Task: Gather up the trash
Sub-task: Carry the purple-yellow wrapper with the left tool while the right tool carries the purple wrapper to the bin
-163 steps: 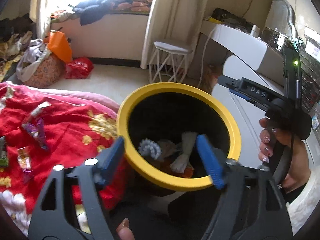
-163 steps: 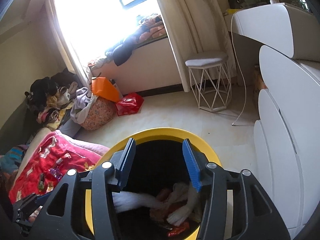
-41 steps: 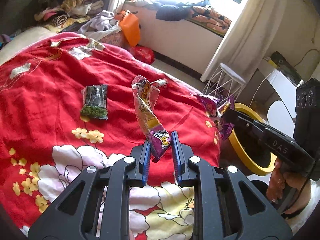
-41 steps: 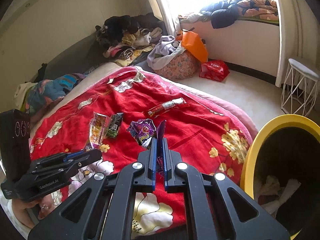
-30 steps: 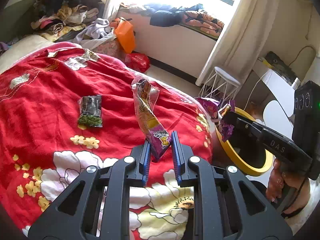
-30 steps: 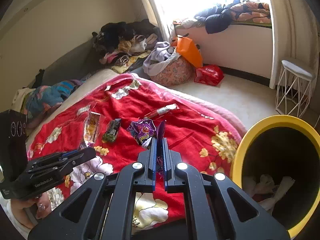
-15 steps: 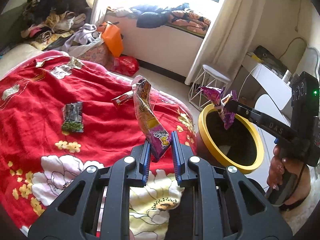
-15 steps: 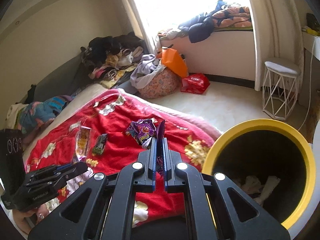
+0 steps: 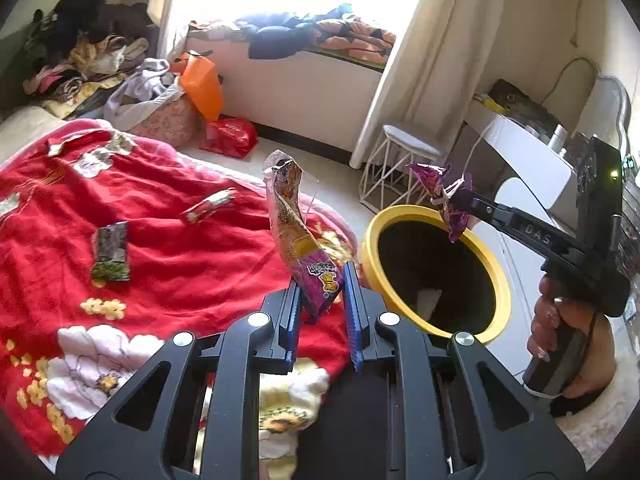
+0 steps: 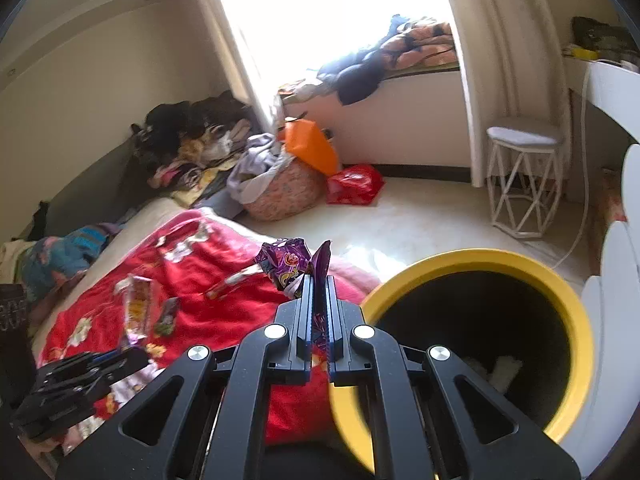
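My left gripper [image 9: 320,300] is shut on a long yellow and purple snack wrapper [image 9: 294,228], held upright above the red blanket [image 9: 168,248], left of the yellow-rimmed black bin [image 9: 436,272]. My right gripper [image 10: 318,312] is shut on a crumpled purple wrapper [image 10: 286,266]; in the left wrist view that wrapper [image 9: 444,196] hangs over the bin's far rim. The bin [image 10: 480,320] holds some white trash. A dark green wrapper [image 9: 110,250] and a red and silver wrapper [image 9: 208,204] lie on the blanket.
A white wire stool [image 9: 400,168] stands on the floor behind the bin. A white desk [image 9: 520,160] is at the right. A basket of clothes [image 10: 280,192], an orange bag [image 10: 310,152] and a red bag [image 10: 354,184] sit by the window bench.
Both grippers have swung right from the bed toward the bin, each still holding its wrapper. The purple wrapper is now over the bin's rim.
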`<act>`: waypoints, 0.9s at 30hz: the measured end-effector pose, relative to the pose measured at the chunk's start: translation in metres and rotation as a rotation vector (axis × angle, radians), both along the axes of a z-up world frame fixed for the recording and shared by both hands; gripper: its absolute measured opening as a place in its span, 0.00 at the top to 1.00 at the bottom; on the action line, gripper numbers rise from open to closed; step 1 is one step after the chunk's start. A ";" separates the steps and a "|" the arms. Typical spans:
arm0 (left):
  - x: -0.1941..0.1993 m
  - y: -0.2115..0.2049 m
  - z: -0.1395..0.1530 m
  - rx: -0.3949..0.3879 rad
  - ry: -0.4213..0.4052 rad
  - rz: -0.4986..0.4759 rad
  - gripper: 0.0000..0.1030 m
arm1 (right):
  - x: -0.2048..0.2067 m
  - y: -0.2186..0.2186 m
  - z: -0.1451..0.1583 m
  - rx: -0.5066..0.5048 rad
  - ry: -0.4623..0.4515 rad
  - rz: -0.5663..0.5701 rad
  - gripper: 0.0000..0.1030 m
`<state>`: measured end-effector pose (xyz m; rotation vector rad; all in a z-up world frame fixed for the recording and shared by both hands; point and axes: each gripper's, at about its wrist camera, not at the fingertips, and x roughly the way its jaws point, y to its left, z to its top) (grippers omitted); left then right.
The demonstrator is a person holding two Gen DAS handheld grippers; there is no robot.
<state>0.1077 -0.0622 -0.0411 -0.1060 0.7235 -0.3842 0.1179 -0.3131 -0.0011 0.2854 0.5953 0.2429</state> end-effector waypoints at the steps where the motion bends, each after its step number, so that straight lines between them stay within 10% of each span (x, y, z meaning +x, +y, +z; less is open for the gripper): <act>1: 0.000 -0.004 0.000 0.004 -0.003 -0.007 0.86 | 0.000 -0.004 -0.001 -0.002 0.001 -0.012 0.95; 27: 0.012 -0.103 -0.013 0.018 0.012 -0.202 0.86 | -0.005 -0.087 -0.034 -0.007 0.062 -0.238 0.95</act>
